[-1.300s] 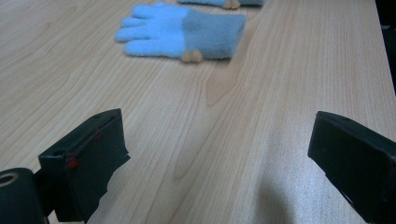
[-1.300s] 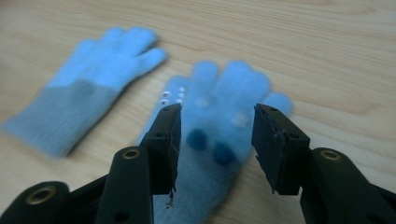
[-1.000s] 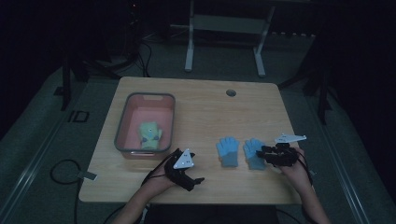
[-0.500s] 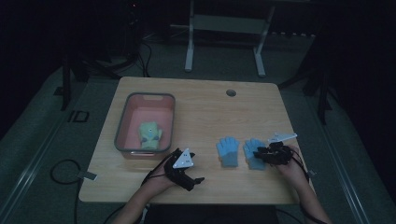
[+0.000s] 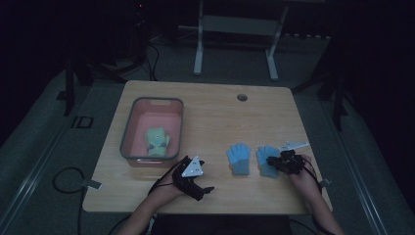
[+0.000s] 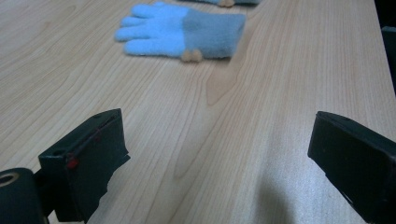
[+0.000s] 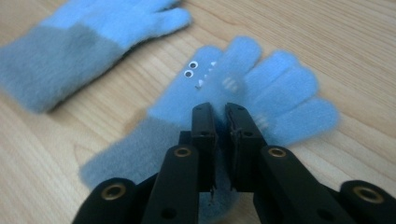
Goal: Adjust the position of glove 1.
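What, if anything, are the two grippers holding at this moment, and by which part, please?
The right gripper pinches the nearer blue glove at its palm, beside the cuff. The left gripper is open over bare table, holding nothing.

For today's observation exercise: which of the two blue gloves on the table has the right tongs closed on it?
The blue glove with googly eyes, nearest the right tongs; the plain glove lies untouched beside it.
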Motion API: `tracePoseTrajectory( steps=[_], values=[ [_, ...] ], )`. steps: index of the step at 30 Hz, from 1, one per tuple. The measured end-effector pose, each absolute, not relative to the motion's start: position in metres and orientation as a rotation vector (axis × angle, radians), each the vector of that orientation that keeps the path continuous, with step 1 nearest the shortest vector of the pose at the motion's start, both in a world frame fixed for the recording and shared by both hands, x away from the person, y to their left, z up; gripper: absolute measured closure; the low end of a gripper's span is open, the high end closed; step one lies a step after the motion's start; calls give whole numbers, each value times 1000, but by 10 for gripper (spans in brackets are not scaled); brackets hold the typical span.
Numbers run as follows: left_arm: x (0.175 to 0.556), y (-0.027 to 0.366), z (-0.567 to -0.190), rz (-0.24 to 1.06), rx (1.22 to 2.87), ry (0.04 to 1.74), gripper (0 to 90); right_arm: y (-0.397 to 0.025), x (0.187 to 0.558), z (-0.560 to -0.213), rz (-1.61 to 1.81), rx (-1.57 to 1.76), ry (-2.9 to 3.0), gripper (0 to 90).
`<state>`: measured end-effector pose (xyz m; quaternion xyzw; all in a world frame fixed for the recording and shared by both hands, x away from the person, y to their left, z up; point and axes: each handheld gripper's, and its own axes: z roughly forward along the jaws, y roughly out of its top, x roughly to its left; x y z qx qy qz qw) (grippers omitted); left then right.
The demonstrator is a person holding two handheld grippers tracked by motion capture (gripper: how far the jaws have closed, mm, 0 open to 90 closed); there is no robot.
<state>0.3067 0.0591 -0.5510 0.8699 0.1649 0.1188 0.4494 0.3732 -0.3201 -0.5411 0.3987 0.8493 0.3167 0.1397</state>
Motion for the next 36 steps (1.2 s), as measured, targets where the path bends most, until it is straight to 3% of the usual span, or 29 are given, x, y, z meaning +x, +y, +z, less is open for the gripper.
tracePoseTrajectory(
  steps=[7,23,36],
  values=[
    [306,59,-551,293,2150,408,39,-316,372,-531,905,1210,2417,856],
    [307,59,-551,300,2152,407,39,-281,359,-462,1076,1045,2369,856],
    [307,60,-550,301,2152,406,39,-245,359,-466,1130,966,2459,855]
  ],
)
